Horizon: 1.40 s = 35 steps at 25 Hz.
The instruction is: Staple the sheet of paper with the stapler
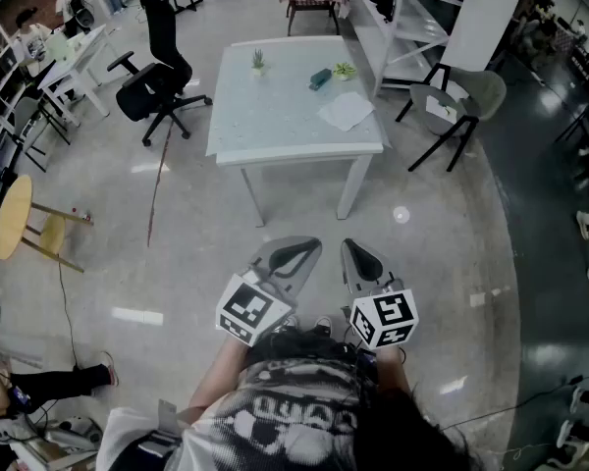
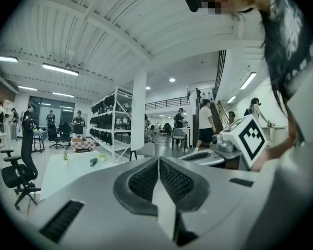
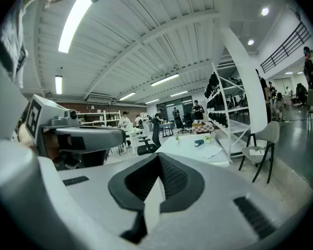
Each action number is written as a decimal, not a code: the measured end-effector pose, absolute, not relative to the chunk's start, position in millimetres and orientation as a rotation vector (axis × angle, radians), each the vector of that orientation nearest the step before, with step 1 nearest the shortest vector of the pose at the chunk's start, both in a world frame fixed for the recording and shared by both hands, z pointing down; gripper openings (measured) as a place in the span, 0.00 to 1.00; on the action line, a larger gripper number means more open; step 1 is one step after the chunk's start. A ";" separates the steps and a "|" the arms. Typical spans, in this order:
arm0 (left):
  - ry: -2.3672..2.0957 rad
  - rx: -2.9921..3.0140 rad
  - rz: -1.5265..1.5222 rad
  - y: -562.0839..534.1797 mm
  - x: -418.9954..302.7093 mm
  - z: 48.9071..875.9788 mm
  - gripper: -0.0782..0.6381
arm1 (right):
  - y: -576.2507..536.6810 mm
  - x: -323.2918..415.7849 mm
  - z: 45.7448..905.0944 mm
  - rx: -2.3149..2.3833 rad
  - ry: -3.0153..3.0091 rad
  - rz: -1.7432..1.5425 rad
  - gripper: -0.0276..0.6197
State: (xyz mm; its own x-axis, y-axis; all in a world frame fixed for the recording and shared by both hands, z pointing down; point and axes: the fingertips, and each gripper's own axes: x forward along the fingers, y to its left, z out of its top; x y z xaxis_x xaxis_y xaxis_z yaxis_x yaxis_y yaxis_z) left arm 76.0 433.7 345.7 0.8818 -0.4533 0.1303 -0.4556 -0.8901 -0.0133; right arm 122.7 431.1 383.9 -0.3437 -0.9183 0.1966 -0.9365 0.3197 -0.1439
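Head view: we stand on the pale polished floor (image 1: pixel 177 263), well back from the white rectangular bench (image 1: pixel 275 140). We hold the left tongs (image 1: pixel 296 255) and the right tongs (image 1: pixel 358 259) side by side close to our body. Both point toward the bench and are well apart from it. In the left gripper view the dark ribbed pads (image 2: pixel 143 180) meet along one line with nothing between them. The right gripper view shows the same: those tongs are pressed together and empty. The white sheet of paper (image 1: pixel 346 111) lies flat near the bench's right edge, toward its near right corner. The small teal stapler (image 1: pixel 320 78) lies just beyond it, nearer the far edge and apart from the sheet. A small green potted plant (image 1: pixel 258 62) stands by the far edge.
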 end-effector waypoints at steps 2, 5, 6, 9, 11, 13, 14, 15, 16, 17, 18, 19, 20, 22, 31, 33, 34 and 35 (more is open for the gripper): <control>-0.731 3.034 0.212 435.4 81.9 346.8 0.12 | 434.1 124.7 383.7 1.737 -2.495 0.329 0.03; -0.749 3.031 0.223 435.4 90.4 348.7 0.12 | 436.2 131.7 385.1 1.712 -2.498 0.298 0.03; -0.760 3.029 0.226 435.3 92.3 349.2 0.12 | 436.9 134.5 386.0 1.703 -2.499 0.291 0.03; -0.797 3.025 0.241 435.9 94.4 352.3 0.12 | 438.3 142.3 389.3 1.689 -2.507 0.276 0.03; -0.829 3.007 0.261 436.6 93.8 358.4 0.12 | 437.5 147.8 393.7 1.684 -2.513 0.279 0.03; -0.861 2.973 0.287 438.3 91.3 367.3 0.12 | 437.0 150.7 400.0 1.666 -2.524 0.305 0.03; -0.873 2.954 0.299 438.9 89.7 371.7 0.12 | 437.0 150.6 403.3 1.654 -2.532 0.324 0.03; -0.882 2.937 0.309 438.5 88.3 375.4 0.12 | 436.6 150.2 406.3 1.642 -2.541 0.343 0.03; -0.888 2.926 0.314 436.9 87.9 378.1 0.12 | 435.1 149.9 408.9 1.632 -2.549 0.359 0.03; -0.894 2.918 0.313 434.0 88.5 379.4 0.12 | 432.4 150.0 410.9 1.623 -2.557 0.370 0.03; -0.900 2.916 0.309 430.1 89.7 379.2 0.12 | 428.3 150.2 412.3 1.614 -2.563 0.376 0.03; -0.906 2.918 0.305 425.4 90.9 378.1 0.12 | 422.9 150.3 413.0 1.607 -2.568 0.376 0.03; -0.912 2.921 0.304 420.1 91.7 376.6 0.12 | 416.7 150.2 413.0 1.600 -2.573 0.374 0.03; -0.924 2.926 0.307 408.7 92.2 375.2 0.12 | 402.7 149.2 412.5 1.588 -2.582 0.371 0.03; -0.920 2.916 0.314 319.0 69.4 387.5 0.12 | 308.4 130.4 418.9 1.593 -2.571 0.399 0.03; -0.908 2.929 0.317 288.0 60.7 388.6 0.12 | 277.7 123.8 419.3 1.607 -2.552 0.394 0.03; -0.899 2.932 0.318 271.7 56.0 389.0 0.12 | 261.8 120.0 419.2 1.617 -2.540 0.391 0.03; -0.888 2.935 0.319 255.1 50.8 388.7 0.12 | 246.1 115.5 418.2 1.627 -2.530 0.390 0.03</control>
